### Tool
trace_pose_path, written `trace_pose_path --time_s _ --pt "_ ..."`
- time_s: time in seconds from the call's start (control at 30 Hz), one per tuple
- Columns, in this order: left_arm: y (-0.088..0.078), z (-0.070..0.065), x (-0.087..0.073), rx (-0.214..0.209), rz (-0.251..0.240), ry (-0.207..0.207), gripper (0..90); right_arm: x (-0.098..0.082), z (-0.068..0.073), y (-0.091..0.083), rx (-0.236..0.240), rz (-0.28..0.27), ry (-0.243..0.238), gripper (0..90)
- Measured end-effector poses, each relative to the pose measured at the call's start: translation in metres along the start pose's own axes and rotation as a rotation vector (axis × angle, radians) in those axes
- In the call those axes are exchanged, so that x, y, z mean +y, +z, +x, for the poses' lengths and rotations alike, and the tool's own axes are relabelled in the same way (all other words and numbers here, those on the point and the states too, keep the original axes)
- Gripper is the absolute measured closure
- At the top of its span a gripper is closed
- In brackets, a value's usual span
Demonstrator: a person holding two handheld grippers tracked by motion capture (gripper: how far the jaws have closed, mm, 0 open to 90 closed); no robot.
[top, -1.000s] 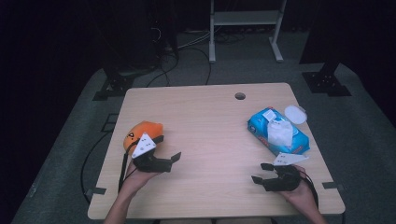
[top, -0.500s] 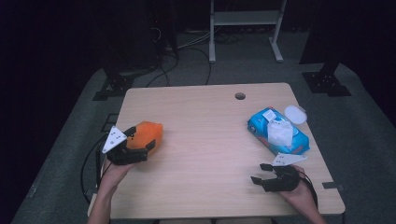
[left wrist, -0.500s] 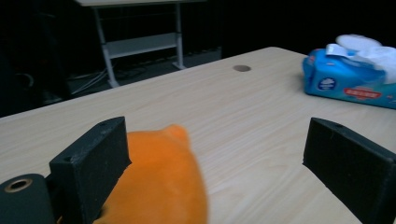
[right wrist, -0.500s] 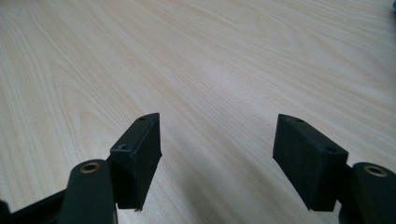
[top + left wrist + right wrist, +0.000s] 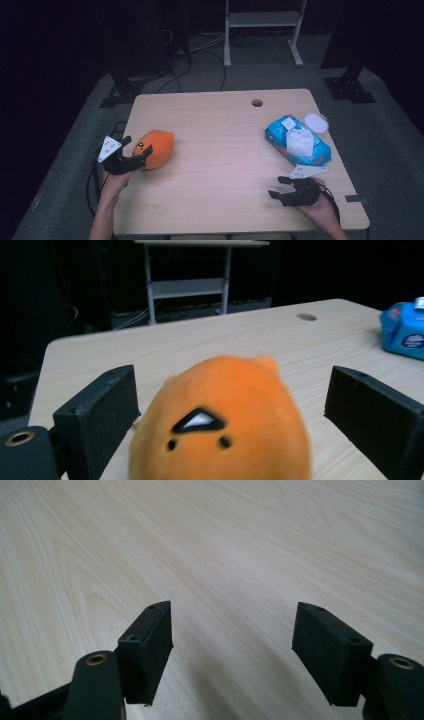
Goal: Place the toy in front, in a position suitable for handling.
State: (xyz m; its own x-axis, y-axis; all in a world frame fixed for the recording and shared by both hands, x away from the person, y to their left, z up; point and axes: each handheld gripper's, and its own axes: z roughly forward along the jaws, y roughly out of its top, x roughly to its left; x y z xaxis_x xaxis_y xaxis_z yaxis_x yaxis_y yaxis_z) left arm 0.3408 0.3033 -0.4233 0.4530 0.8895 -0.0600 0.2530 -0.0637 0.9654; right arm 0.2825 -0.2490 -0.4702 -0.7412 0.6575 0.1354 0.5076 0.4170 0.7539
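L gripper (image 5: 135,151) spread wide w/ orange plush (image 5: 155,148) btwn jaws, not pinched; R gripper (image 5: 280,187) spread over bare table (image 5: 220,130).

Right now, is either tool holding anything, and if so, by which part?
Nothing is held. The left tool has its jaws open on either side of the orange plush toy, not clamped. The right tool is open over bare table.

Your arms are bare, with no sleeves. Each hand carries a black two-jaw gripper: the left gripper (image 5: 134,153) and right gripper (image 5: 279,187) have blocky jaws with small screw holes, brass-ringed pivots, a grey three-cornered top plate, and a black trailing cable.
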Motion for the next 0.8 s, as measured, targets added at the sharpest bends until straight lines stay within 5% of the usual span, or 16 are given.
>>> trace_pose_path --time_s 0.3,0.43,0.8 --pt "0.011 0.008 -0.017 0.002 0.021 -0.060 6.6 0.000 0.002 0.001 0.001 0.006 -0.014 31.2" --pt "0.017 0.009 -0.025 -0.043 0.048 -0.096 6.8 0.000 0.004 0.001 0.000 0.010 -0.032 31.6" --pt "0.021 0.003 -0.030 -0.049 0.081 -0.101 7.8 0.000 0.005 0.002 0.001 0.014 -0.040 31.6"
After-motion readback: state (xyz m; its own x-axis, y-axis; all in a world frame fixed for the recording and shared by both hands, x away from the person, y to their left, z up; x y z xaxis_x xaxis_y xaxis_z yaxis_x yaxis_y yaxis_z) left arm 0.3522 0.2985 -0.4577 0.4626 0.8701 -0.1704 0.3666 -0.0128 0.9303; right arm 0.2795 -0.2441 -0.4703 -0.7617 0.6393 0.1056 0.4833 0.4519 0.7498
